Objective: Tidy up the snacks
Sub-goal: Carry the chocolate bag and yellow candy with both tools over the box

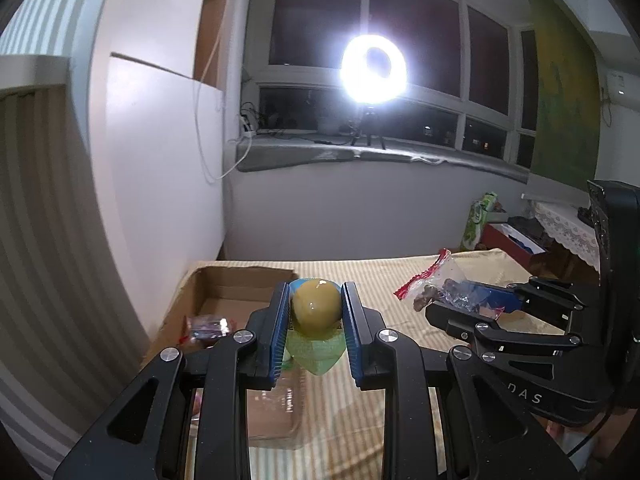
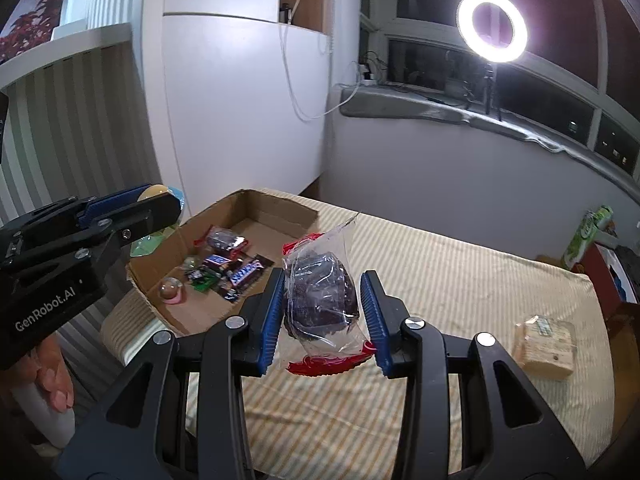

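Two handheld grippers carry snacks above a table [image 2: 460, 280] covered in a striped beige cloth. The left gripper [image 1: 316, 320] is clamped on a round yellow jelly cup [image 1: 316, 308] with a green-and-blue wrapper, its blue pads pressing both sides, and holds it above the near edge of an open cardboard box [image 2: 256, 208]. The right gripper [image 2: 324, 316] is closed on a clear packet [image 2: 320, 296] with red sealed ends and a dark snack inside, raised over the cloth just right of the box. In the box lie Snickers bars [image 2: 244, 272], another dark-filled packet [image 2: 222, 238], a pink jelly cup [image 2: 172, 292] and small green-wrapped sweets [image 2: 200, 278]. A wrapped pale biscuit pack [image 2: 546, 346] rests alone on the cloth at the far right, well apart from the box. Behind, a lit ring light [image 2: 492, 26] on a tripod stands on the windowsill [image 2: 440, 110] before dark panes, and a white cable [image 2: 296, 92] hangs down the white cabinet [image 2: 240, 100]
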Demonstrator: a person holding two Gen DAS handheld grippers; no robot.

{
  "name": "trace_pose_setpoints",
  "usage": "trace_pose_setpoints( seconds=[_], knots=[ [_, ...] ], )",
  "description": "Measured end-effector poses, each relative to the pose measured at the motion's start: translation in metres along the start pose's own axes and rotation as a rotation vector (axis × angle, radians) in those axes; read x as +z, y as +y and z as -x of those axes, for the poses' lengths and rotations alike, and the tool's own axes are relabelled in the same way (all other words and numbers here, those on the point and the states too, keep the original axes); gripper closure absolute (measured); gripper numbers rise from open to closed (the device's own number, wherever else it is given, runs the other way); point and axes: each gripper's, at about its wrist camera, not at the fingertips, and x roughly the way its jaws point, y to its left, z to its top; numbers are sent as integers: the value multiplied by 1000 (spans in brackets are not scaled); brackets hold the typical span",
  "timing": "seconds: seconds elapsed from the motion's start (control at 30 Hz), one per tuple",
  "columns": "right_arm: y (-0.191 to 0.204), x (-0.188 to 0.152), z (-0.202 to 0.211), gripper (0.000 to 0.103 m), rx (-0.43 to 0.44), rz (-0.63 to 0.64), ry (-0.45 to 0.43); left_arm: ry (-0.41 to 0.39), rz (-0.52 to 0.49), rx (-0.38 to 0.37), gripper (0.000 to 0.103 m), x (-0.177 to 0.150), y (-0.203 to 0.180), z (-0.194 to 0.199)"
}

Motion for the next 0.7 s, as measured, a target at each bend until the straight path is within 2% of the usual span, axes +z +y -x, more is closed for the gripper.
trace_pose_setpoints(
  seconds=[0.4, 0.7],
  knots=[
    [41, 15, -32, 63, 72, 55, 17, 6, 37, 64, 79, -5, 39, 0],
    [62, 23, -66, 63, 123, 83, 44, 36, 67, 106, 79, -13, 67, -15]
  ],
)
